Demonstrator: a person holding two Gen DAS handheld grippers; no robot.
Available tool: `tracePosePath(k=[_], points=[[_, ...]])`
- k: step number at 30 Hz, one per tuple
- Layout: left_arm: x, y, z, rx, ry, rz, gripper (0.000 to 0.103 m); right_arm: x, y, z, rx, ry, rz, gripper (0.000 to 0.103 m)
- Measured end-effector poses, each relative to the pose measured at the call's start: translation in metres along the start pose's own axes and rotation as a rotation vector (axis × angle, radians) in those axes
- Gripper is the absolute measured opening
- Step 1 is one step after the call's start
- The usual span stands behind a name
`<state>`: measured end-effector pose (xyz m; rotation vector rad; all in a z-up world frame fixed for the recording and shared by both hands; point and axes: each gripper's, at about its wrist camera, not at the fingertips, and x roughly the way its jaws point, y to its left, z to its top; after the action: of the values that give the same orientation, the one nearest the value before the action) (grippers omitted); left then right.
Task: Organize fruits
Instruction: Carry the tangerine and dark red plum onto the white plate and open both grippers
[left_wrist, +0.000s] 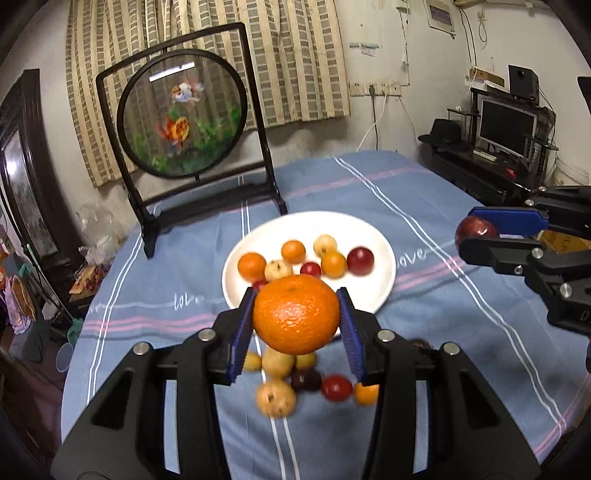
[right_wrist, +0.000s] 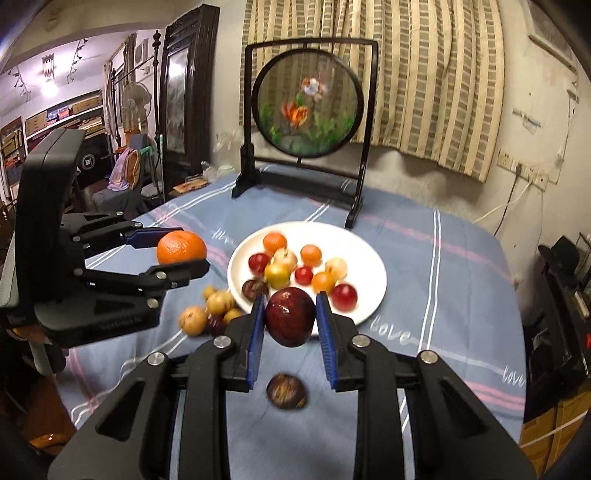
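Observation:
My left gripper (left_wrist: 296, 318) is shut on a large orange (left_wrist: 296, 314), held in the air above the blue striped tablecloth; from the right wrist the same orange (right_wrist: 181, 246) shows at the left. My right gripper (right_wrist: 290, 318) is shut on a dark red plum (right_wrist: 290, 316), which also shows at the right edge of the left wrist view as the plum (left_wrist: 474, 230). Beyond both sits a white plate (left_wrist: 380, 258), seen too as the plate (right_wrist: 369, 258), with several small orange, yellow and red fruits. Loose fruits (left_wrist: 276, 397) lie on the cloth below the orange.
A black-framed round goldfish screen (left_wrist: 181, 114) stands behind the plate. A dark brown fruit (right_wrist: 287, 390) lies alone on the cloth under my right gripper. Loose yellow-brown fruits (right_wrist: 207, 314) cluster left of the plate. A desk with a monitor (left_wrist: 508, 125) stands far right.

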<state>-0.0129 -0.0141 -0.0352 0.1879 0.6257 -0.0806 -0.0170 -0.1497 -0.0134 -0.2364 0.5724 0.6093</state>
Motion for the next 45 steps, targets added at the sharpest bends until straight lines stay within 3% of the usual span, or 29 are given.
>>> tracePosePath(k=[14, 27, 45], points=[[0.067, 0.005, 0.024, 0.021, 0.030, 0.008, 0.044, 0.063, -0.024, 0.022, 0.007, 0.027, 0.025, 0.027], [0.122, 0.023, 0.023, -0.018, 0.118, 0.011, 0.044, 0.118, -0.040, 0.023, 0.061, 0.075, 0.051, 0.027], [0.156, 0.005, 0.015, 0.041, 0.180, 0.007, 0.045, 0.166, -0.047, 0.044, 0.124, 0.114, 0.053, 0.028]])
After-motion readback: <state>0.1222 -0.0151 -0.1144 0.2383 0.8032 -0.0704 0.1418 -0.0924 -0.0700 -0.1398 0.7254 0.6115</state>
